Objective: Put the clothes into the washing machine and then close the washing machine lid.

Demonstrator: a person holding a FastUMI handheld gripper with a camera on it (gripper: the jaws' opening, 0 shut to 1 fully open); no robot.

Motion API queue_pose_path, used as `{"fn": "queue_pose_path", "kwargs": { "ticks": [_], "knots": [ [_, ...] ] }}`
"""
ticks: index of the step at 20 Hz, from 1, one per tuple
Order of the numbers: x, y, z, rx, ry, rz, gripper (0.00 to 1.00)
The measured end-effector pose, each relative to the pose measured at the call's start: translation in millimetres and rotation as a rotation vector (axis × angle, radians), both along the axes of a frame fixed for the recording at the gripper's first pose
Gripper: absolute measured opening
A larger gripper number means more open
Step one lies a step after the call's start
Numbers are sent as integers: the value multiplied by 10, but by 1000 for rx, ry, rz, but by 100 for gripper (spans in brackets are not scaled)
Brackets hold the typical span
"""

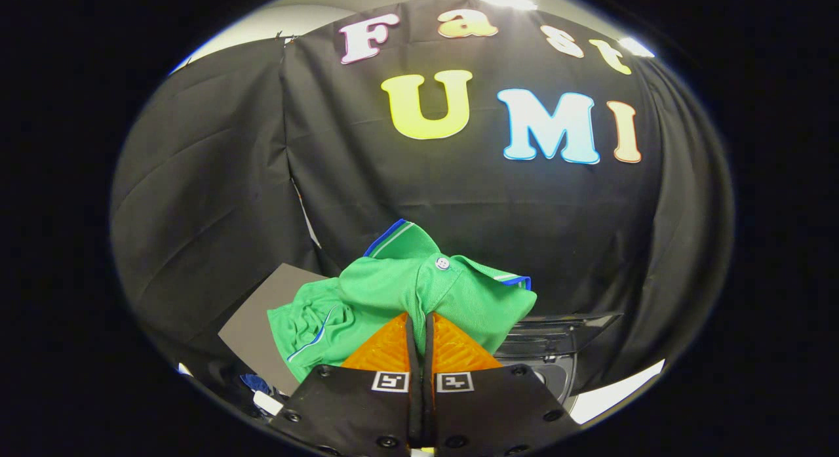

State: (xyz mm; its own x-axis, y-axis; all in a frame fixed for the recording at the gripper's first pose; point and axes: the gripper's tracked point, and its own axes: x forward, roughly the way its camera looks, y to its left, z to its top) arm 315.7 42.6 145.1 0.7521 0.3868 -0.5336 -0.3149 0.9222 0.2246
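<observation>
Green knit polo shirt [419,290] with blue-and-white collar trim and a pale button, bunched and lifted clear, hanging just ahead of the fingers against the black cloth wall [210,201]; folds spilling down to the left, collar standing up on top. Pinched at its middle by the hand-held gripper [419,319], fingers pressed together with a fold of fabric clamped between the tips. Below and to the right, dark glossy washing machine lid [557,329] raised, a slice of the white machine body [609,395] beside it; drum opening hidden behind the fingers. Flat grey board [259,322] to the left, behind the shirt.

Probably mid-carry toward the machine; best done by holding the pinch firm, keeping trailing folds clear of the rim, releasing only once well over the opening.

Gripper held roughly level, pointing forward at the wall, slightly above the machine.
</observation>
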Motion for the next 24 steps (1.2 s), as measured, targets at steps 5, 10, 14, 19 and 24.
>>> {"fn": "queue_pose_path", "kwargs": {
  "ticks": [5, 10, 14, 19, 24],
  "knots": [
    [12, -532, -70, 24, 1, -39, 1],
    [-1, -1070, -168, 56, 8, -87, 1],
    [-36, -1360, -261, 71, 20, -103, 1],
    [-122, -1487, -462, 50, 27, -99, 1],
    [-185, -1365, -787, 14, 45, -64, 1]
  ]
}}
